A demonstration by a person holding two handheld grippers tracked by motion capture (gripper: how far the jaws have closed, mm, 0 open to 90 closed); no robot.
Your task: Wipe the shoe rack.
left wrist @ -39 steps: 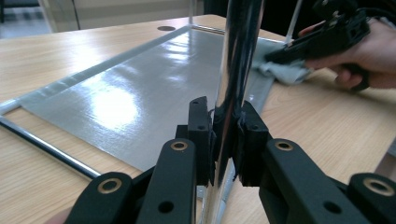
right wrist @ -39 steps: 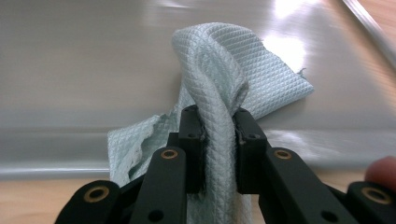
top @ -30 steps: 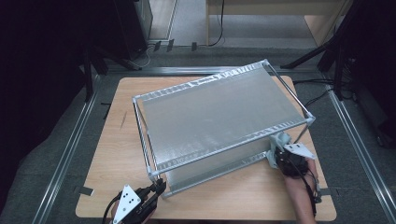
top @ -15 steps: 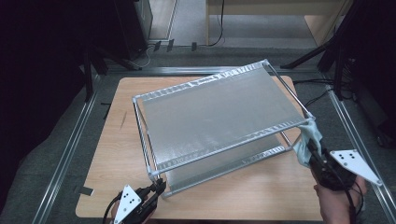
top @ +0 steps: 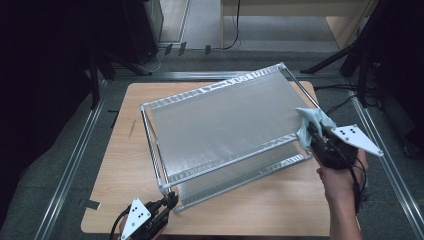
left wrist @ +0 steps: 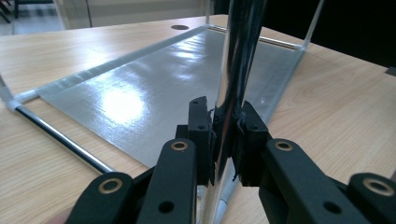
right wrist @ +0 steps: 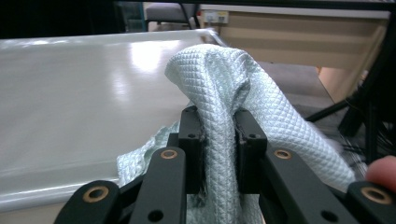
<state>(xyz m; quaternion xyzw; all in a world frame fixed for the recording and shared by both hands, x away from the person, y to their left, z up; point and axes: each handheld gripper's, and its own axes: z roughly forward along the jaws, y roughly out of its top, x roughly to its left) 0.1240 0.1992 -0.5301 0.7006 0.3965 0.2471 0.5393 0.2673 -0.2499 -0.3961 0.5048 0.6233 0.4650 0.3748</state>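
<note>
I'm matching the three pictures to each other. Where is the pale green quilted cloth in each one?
High view: pale green quilted cloth at the right, at the top shelf's right edge.
Left gripper view: not in it.
Right gripper view: centre, pinched between the black jaws.
Shared landmark: the two-tier silver metal shelf rack.

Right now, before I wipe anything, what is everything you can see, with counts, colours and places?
two-tier metal shelf rack: one, silver, set at an angle on the table.
corner post: one, chrome, at the rack's near-left corner, clamped by the left gripper.
cloth: one, pale mint, quilted, at the top shelf's right edge, pinched by the right gripper.
table: one, light wood, under the rack.
floor rails: two, grey metal, either side of the table.
left gripper: one, black, bottom left, jaws shut on the post.
right gripper: one, black, right side, jaws shut on the cloth.
hand: one, holding the right gripper.
</note>
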